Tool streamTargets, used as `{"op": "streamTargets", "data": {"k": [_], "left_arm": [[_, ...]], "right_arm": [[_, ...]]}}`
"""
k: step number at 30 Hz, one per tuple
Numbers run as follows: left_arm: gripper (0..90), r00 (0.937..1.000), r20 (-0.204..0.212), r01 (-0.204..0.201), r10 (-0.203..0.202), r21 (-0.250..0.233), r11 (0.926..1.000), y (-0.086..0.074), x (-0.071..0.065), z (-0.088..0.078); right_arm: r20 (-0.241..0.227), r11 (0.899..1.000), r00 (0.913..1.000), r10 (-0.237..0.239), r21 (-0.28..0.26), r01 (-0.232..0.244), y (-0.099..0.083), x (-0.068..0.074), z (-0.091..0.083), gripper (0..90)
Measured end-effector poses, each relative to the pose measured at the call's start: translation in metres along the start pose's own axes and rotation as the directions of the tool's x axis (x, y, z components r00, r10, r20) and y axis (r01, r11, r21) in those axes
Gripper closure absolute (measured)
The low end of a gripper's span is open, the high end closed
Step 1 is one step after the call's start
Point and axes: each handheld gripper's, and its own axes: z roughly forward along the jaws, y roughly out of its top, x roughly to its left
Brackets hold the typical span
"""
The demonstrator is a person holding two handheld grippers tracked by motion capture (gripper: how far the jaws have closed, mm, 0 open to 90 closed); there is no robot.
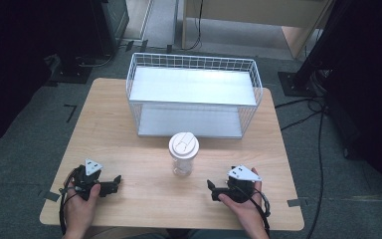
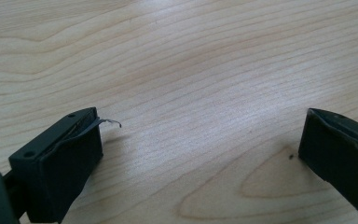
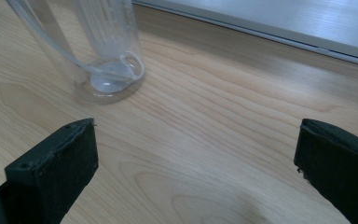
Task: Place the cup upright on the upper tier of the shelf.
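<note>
Light falls from above: the desk [image 1: 129,134] is evenly bright while the surrounding floor and corners sink into darkness. Glare whitens the wire basket's shelf [image 1: 191,84]. Both claw views are soft, with pale sheen across the wood grain.

Black grippers [image 1: 104,185] with black jaws, grey plates, trailing cables.

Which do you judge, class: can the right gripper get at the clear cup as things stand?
Probably yes. The right gripper is open on the table, the clear cup stands upright just ahead to its left, and bare wood lies between them. The wire basket sits behind the cup.
</note>
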Motion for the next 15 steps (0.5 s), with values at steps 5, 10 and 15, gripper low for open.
{"op": "streamTargets", "data": {"k": [5, 10, 15], "left_arm": [[0.0, 1.0, 0.0, -0.001, 0.001, 0.0, 1.0, 0.0, 0.0, 0.0], [0.0, 1.0, 0.0, -0.001, 0.001, 0.0, 1.0, 0.0, 0.0, 0.0], [0.0, 1.0, 0.0, -0.001, 0.001, 0.0, 1.0, 0.0, 0.0, 0.0]], "right_arm": [[-0.026, 1.0, 0.9995, -0.017, -0.003, 0.017, 0.005, 0.014, 0.009, 0.0], [-0.043, 0.999, 0.9985, -0.034, -0.008, 0.034, 0.01, 0.027, 0.019, 0.1], [-0.061, 0.999, 0.9974, -0.037, -0.014, 0.036, 0.016, 0.038, 0.028, 1.1]]}}
